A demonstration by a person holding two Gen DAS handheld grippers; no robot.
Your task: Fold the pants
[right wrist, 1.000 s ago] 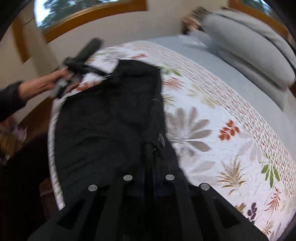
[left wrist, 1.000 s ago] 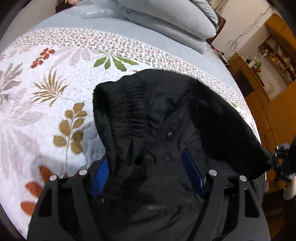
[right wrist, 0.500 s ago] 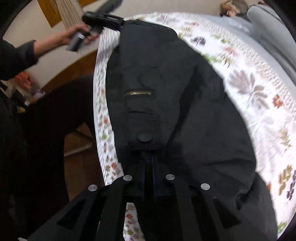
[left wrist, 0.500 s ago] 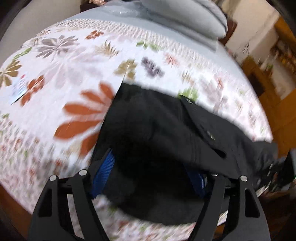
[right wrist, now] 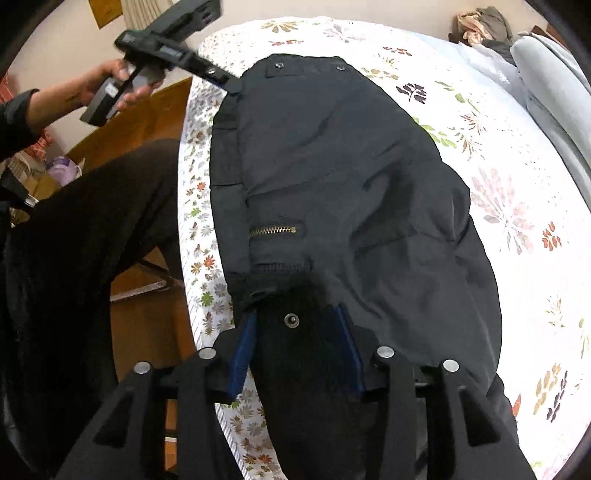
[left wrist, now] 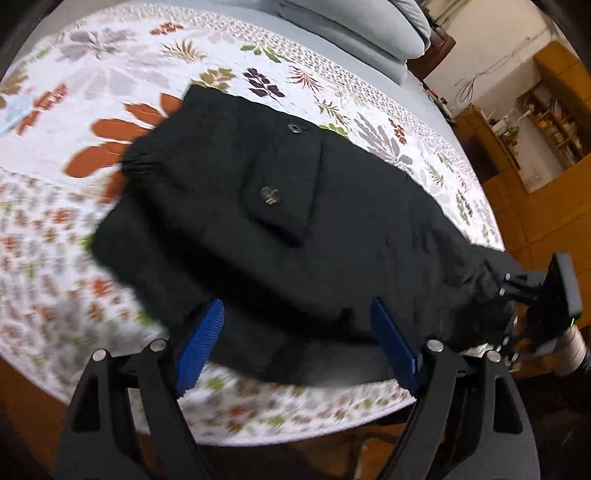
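Note:
Black pants (left wrist: 303, 221) lie flat along the near edge of a floral bedspread (left wrist: 110, 92), a buttoned pocket flap facing up. My left gripper (left wrist: 295, 339) is open, its blue pads (left wrist: 199, 343) spread over the near hem of the pants. In the right wrist view the pants (right wrist: 351, 192) stretch away, with a brass zipper pocket. My right gripper (right wrist: 295, 347) has opened, its blue pads (right wrist: 243, 350) either side of the cloth end with a snap. The left gripper (right wrist: 221, 79) shows at the far end of the pants.
Grey pillows (left wrist: 351, 22) lie at the head of the bed. Wooden shelves (left wrist: 546, 110) stand beyond the bed on the right. The person's dark-clad legs (right wrist: 74, 277) stand beside the bed edge over a wooden floor. A clothes heap (right wrist: 484, 26) lies far back.
The pants have been spread flat on the bed. My right gripper has opened from shut on the cloth. My left gripper has drawn back toward the bed edge.

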